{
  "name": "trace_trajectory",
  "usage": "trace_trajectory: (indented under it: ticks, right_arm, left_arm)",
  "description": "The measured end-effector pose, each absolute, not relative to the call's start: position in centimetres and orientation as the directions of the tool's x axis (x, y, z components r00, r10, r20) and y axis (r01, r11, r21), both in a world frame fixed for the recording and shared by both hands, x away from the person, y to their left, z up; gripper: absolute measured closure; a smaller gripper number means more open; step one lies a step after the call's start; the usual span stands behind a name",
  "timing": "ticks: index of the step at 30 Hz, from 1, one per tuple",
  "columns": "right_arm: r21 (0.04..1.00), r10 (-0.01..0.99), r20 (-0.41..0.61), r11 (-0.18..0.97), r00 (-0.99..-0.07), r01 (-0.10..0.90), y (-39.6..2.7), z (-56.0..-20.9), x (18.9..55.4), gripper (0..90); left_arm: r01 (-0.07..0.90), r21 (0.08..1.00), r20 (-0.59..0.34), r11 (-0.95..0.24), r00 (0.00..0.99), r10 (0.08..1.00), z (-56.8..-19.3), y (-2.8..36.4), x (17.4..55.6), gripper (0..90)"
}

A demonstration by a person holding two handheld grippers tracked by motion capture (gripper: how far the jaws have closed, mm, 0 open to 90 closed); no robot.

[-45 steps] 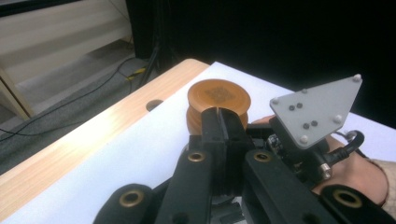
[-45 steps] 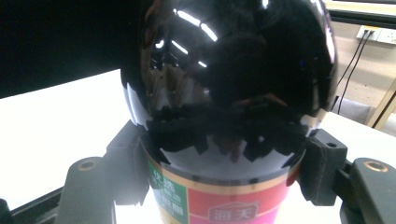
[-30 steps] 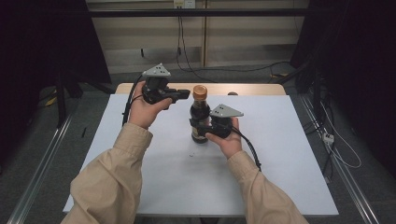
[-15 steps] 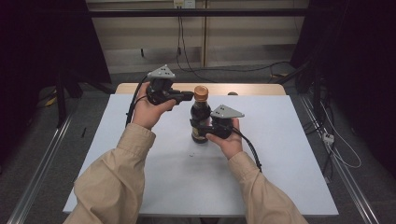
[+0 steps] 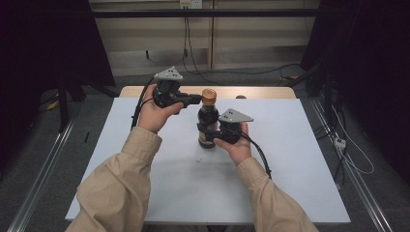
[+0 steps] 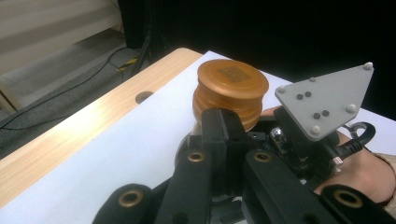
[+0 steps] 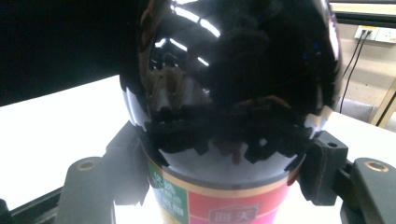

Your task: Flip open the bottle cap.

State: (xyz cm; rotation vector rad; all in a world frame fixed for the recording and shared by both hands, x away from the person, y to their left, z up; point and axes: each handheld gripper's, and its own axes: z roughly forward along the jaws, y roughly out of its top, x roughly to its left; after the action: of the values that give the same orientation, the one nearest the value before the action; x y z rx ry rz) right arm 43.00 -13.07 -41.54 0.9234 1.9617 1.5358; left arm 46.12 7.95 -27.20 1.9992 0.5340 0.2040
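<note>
- A dark glass bottle with an orange-brown ribbed plastic cap stood upright near the middle of the white table top, its red and green label low on the body.
- The right gripper, a black two-jaw tool with a grey three-cornered plate, was clamped on the bottle's body; in the right gripper view its pads pressed the glass from both sides, just above the label.
- The left gripper was held level at the height of the cap, its tips touching or just beside the cap's side.
- In the left gripper view its jaws stood closed together, their tip right in front of the cap; nothing lay between them.
- Beyond the white top, a pale wooden table edge showed.
</note>
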Motion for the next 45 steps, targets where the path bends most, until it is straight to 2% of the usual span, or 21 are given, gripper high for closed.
trace_trajectory:
  ticks: [45]
  right_arm:
    - [0.970,0.765,0.039,0.126,-0.643,0.210,-13.28,-41.78,42.93,30.0]
  left_arm:
    - [0.278,0.881,-0.097,-0.382,0.898,0.430,-26.53,7.33,46.62,90.0]
